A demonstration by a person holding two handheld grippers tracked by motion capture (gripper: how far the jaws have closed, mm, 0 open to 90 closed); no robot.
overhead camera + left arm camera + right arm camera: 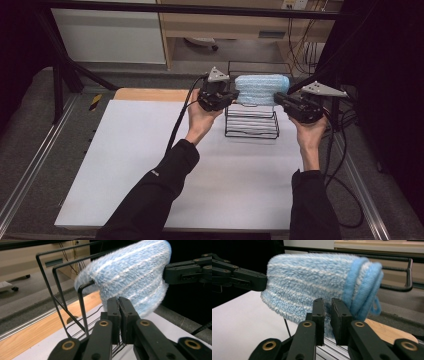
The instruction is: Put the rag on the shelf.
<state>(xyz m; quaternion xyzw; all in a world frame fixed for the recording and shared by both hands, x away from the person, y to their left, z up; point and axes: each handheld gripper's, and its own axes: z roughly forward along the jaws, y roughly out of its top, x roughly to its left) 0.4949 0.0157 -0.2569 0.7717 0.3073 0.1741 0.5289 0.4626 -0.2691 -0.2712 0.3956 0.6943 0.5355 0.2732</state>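
Observation:
A fluffy light-blue towel, folded thick, hangs in the air just above a black wire rack at the table's far side. My left gripper is shut on the towel's left end and my right gripper on its right end. In the left gripper view the jaws are pressed together at the lower edge of the towel, with rack wires to the left. In the right gripper view the jaws pinch the towel near its folded, hemmed end.
The rack stands on a white table sheet with a wooden strip along its far edge. Black frame posts stand at the far left and right. Cables trail off the right side. A cabinet sits behind.

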